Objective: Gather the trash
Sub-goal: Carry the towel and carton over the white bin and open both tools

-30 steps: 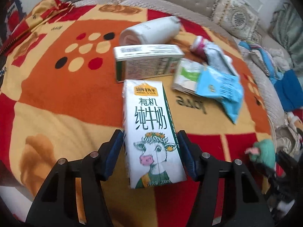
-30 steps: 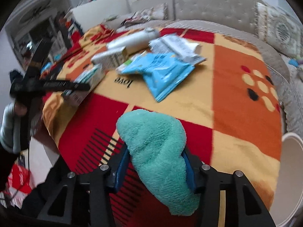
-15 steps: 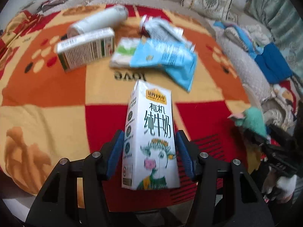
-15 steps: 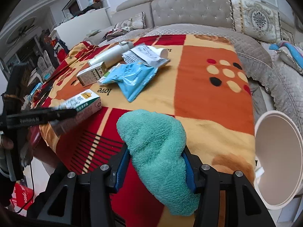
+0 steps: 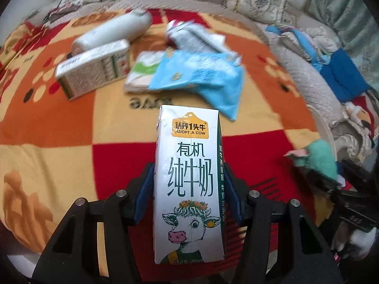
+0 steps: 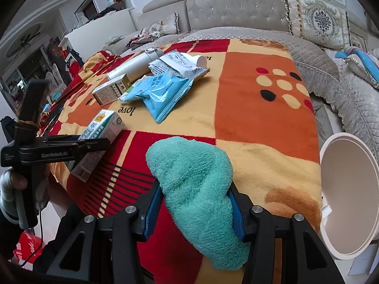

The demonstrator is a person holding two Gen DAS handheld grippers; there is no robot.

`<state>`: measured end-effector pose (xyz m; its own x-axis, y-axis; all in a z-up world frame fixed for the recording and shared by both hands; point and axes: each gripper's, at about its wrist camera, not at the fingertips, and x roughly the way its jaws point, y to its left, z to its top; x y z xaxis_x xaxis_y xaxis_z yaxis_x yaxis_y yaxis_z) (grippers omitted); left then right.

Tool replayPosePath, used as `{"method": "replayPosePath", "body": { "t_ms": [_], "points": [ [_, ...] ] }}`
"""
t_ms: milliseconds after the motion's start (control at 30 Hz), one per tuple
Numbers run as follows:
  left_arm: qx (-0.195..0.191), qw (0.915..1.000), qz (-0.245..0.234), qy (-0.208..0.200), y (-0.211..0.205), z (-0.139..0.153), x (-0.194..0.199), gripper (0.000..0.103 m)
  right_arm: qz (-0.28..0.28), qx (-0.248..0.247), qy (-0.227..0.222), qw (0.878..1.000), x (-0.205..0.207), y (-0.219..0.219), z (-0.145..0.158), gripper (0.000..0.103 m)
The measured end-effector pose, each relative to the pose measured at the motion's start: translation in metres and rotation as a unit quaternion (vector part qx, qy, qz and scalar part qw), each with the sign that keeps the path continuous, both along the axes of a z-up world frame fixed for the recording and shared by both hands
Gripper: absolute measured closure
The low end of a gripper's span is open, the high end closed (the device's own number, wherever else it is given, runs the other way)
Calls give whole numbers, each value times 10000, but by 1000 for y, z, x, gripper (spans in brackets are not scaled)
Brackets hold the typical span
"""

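Observation:
My left gripper (image 5: 188, 189) is shut on a white milk carton (image 5: 189, 179) with a cow drawing and holds it above the blanket. It also shows in the right wrist view (image 6: 99, 139). My right gripper (image 6: 194, 203) is shut on a teal fluffy sock (image 6: 196, 189), seen also in the left wrist view (image 5: 317, 158). On the blanket lie a small box (image 5: 92, 71), a white bottle (image 5: 113, 33), a blue snack bag (image 5: 201, 78) and a crumpled white wrapper (image 5: 194, 37). A white bin (image 6: 345, 194) stands open at the right of the bed.
A red, orange and yellow blanket (image 6: 260, 108) covers the bed. A grey tufted headboard (image 6: 236, 11) and patterned pillows (image 6: 317, 21) are at the back. Clothes (image 5: 341, 78) are piled at the right in the left wrist view.
My left gripper has pulled back toward the bed's near edge with the carton. My right gripper has moved back with the sock, and more of the white bin has come into view.

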<state>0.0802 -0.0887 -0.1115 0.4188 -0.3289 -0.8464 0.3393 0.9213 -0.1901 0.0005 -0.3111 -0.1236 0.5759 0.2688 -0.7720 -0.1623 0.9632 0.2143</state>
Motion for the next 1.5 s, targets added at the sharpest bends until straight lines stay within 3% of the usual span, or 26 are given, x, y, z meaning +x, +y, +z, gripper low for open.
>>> {"method": "replayPosePath", "body": {
  "t_ms": [300, 533, 1067, 1400, 1467, 1500],
  "points": [
    [-230, 9985, -487, -136, -57, 19, -8, 49, -343, -16, -184, 9992, -9, -24, 12, 54],
    [-223, 9951, -943, -222, -122, 23, -15, 49, -967, -135, -281, 9948, -21, -73, 22, 54],
    [-370, 9811, -1900, -63, -264, 17, -19, 49, -2601, -20, 173, 9654, -54, -206, -7, 53],
    [-637, 9744, -2142, 255, -322, 0, -12, 48, -3175, 189, 510, 9467, -55, -244, -37, 49],
    [-761, 9734, -2135, 339, -325, -2, -9, 41, -3258, 305, 524, 9435, -56, -250, -39, 48],
    [-829, 9725, -2142, 384, -325, -3, -7, 38, -3308, 356, 537, 9415, -56, -252, -40, 43]
  ]
}}
